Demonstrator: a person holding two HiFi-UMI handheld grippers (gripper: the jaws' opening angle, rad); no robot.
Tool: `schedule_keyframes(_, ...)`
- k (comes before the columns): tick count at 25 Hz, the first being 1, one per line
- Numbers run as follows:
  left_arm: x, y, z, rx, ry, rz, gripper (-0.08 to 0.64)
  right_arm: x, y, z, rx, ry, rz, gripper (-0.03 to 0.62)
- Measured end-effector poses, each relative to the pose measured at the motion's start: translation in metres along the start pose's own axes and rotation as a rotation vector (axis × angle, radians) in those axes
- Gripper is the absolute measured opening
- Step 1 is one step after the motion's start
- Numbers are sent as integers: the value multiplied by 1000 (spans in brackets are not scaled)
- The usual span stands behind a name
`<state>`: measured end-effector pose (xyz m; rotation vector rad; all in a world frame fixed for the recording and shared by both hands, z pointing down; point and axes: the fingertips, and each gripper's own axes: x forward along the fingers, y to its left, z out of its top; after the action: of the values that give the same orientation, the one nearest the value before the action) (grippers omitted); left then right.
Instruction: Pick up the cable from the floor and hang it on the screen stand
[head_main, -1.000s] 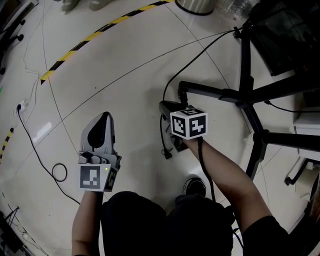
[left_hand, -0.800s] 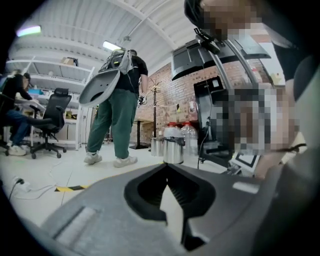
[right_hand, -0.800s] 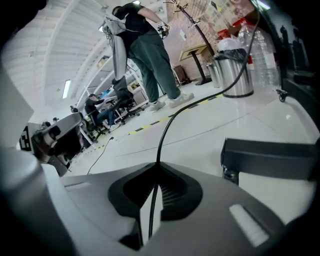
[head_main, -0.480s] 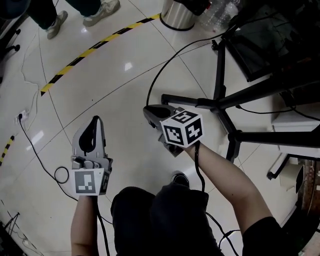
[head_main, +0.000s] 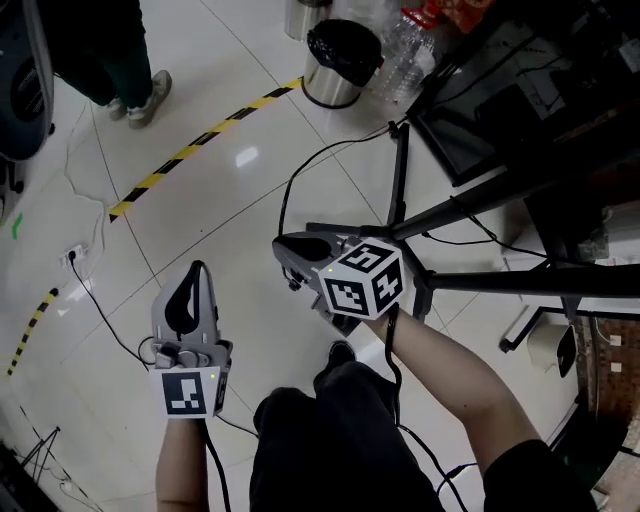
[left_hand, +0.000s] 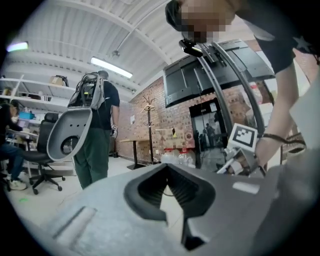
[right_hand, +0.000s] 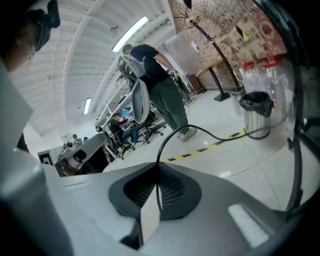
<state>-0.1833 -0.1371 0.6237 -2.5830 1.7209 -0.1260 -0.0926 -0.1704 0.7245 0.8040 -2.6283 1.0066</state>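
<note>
A thin black cable arcs from my right gripper up to the black screen stand, whose legs spread over the floor to the right. In the right gripper view the cable comes out from between the pads at the tips of that gripper, which is shut on it. The dark screen hangs on the stand at the upper right. My left gripper stays to the left, apart from the cable. Its tips meet with nothing between them.
A steel bin with a black bag and clear water bottles stand at the back. Yellow-black tape crosses the floor. A person stands at the upper left. White and black cords lie at the left.
Both grippers have risen from near the floor, and the right one has lifted the cable with it. The bin, the bottles and the screen have come into the head view.
</note>
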Motion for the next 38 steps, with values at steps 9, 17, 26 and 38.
schedule_keyframes(9, 3, -3, 150, -25, 8, 29, 5, -78, 55, 126, -3, -123, -46, 12)
schedule_keyframes(17, 17, 9, 242, -68, -15, 67, 5, -114, 101, 212, -75, -169, -43, 12)
schedule_keyframes(26, 14, -4, 301, -141, 3, 94, 5, -154, 161, 274, -269, -127, -30, 12)
schedule_keyframes(38, 40, -54, 372, -96, -5, 7, 5, -251, 178, 364, -382, -162, -114, 12)
